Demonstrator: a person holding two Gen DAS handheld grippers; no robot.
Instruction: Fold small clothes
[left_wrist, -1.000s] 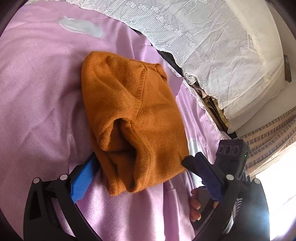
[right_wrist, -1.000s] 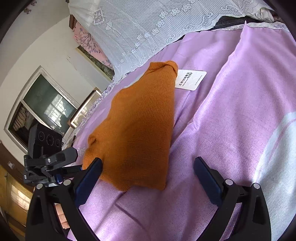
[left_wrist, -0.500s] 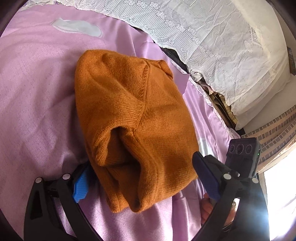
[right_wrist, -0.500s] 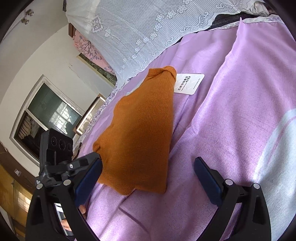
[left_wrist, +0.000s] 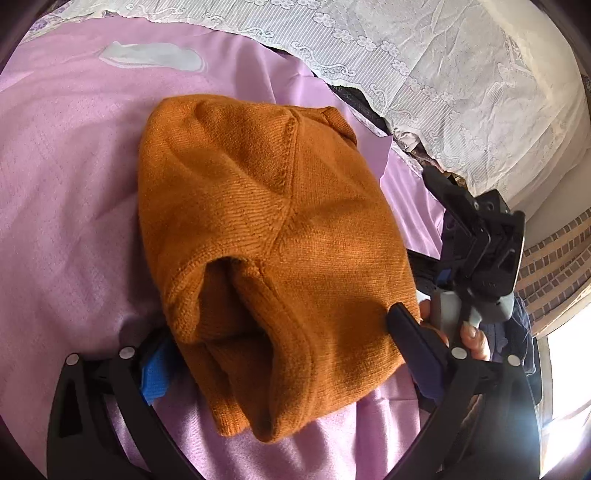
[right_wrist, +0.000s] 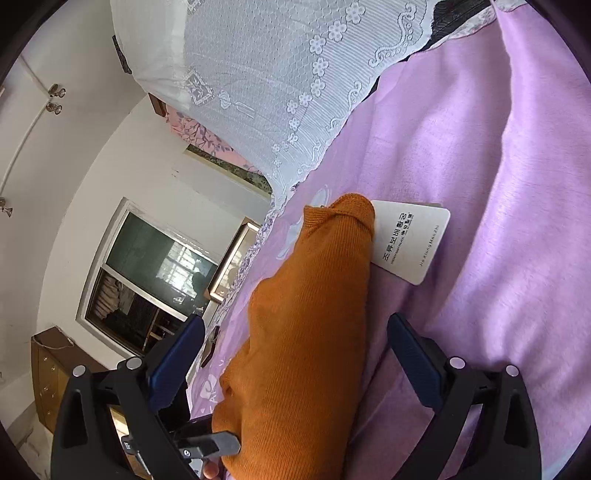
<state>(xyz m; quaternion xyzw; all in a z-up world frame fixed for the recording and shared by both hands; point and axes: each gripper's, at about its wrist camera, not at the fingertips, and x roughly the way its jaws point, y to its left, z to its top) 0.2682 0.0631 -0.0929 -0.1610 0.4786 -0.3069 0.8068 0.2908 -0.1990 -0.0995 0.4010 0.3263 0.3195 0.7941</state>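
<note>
A folded orange knit sweater (left_wrist: 266, 236) lies on the purple bedsheet (left_wrist: 66, 206). My left gripper (left_wrist: 280, 350) is open, its two fingers astride the sweater's near folded end, the left blue pad partly hidden under the cloth. In the right wrist view the same sweater (right_wrist: 310, 332) runs up the middle. My right gripper (right_wrist: 295, 354) is open with the sweater's long side between its fingers. The right gripper's body also shows in the left wrist view (left_wrist: 480, 258), at the sweater's right edge.
A white lace-covered pillow (left_wrist: 424, 74) lies at the head of the bed. A white hang tag (right_wrist: 410, 240) lies on the sheet beside the sweater's far end. A window (right_wrist: 147, 280) and a wooden cabinet (right_wrist: 48, 373) stand beyond the bed's left side.
Both grippers have moved in onto the sweater. The left one now straddles its near end, the right one has swung over its long side. Both stay open.
</note>
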